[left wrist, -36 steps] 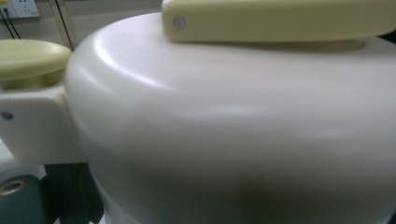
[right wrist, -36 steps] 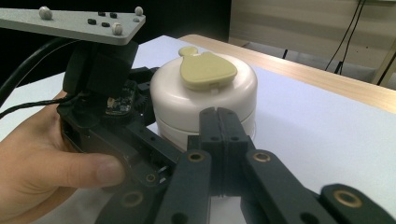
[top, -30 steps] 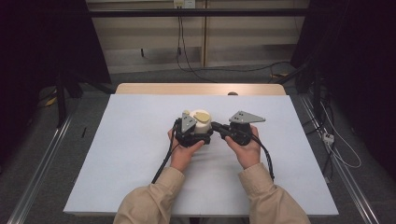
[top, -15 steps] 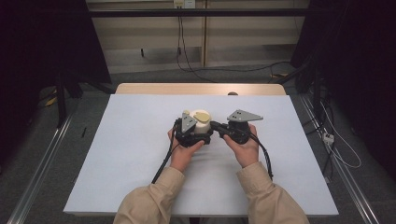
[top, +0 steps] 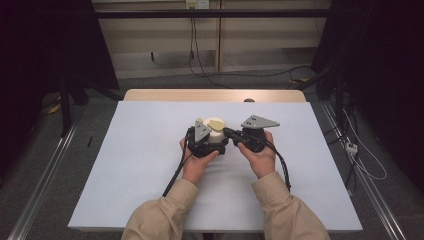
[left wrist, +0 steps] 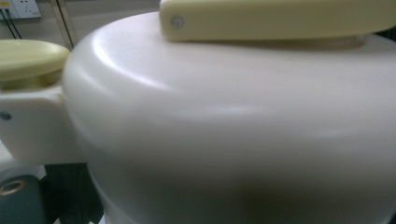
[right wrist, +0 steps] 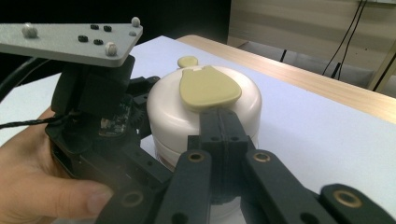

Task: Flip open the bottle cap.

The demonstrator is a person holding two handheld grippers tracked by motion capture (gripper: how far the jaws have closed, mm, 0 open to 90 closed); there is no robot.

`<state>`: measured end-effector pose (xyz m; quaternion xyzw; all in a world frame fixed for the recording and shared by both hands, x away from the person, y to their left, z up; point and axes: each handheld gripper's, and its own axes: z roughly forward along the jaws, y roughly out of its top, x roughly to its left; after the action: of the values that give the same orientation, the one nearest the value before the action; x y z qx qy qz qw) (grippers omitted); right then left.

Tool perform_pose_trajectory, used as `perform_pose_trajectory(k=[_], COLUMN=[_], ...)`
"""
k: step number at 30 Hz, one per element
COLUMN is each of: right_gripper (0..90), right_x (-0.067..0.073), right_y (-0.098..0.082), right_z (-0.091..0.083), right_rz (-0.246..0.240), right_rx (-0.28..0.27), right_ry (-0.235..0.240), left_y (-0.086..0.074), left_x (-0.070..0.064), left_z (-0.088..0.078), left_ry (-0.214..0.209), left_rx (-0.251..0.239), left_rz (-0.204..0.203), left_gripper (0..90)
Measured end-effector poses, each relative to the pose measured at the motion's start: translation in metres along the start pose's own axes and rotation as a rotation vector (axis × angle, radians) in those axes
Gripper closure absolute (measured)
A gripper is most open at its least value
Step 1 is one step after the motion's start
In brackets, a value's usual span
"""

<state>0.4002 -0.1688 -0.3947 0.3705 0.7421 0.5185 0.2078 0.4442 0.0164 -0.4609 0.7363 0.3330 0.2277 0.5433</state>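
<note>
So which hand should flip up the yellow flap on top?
Probably the right. The right gripper has its closed jaws at the edge of the yellow flap, while the left gripper sits against the side of the white container, apparently steadying it.

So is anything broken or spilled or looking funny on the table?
Nothing stands out. The white container sits upright on the white table with its yellowish lid flap flat on top. The left gripper is around it, the right gripper pinched shut at the flap's edge. No spill or crack shows.

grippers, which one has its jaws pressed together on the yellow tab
The right gripper: jaws pressed together at the container's yellow lid tab. The left gripper sits beside the container.
</note>
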Motion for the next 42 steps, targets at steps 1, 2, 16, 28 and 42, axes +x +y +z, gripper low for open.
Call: perform_pose_trajectory(k=[1, 2, 16, 28, 42], right_gripper=[90.0, 90.0, 90.0, 90.0, 90.0], right_x=[0.000, 0.000, 0.002, 0.002, 0.002], right_y=[0.000, 0.001, 0.007, 0.012, 0.016], right_z=[0.000, 0.000, 0.003, 0.005, 0.010], right_rz=[-0.004, -0.006, -0.012, -0.011, -0.013], right_rx=[-0.001, -0.005, -0.031, -0.049, -0.061], right_ry=[0.001, 0.001, 0.003, 0.014, 0.019], left_y=[0.000, 0.000, 0.000, 0.000, 0.000], left_x=[0.000, 0.000, 0.000, -0.001, 0.000], left_z=[0.000, 0.000, 0.000, 0.000, 0.000], left_ry=[0.000, 0.000, 0.002, 0.002, 0.002], left_rx=[-0.001, -0.001, 0.000, 0.000, 0.002], left_rz=[0.000, -0.001, 0.001, 0.000, 0.004], left_gripper=[5.2, 5.1, 5.2, 5.2, 5.1])
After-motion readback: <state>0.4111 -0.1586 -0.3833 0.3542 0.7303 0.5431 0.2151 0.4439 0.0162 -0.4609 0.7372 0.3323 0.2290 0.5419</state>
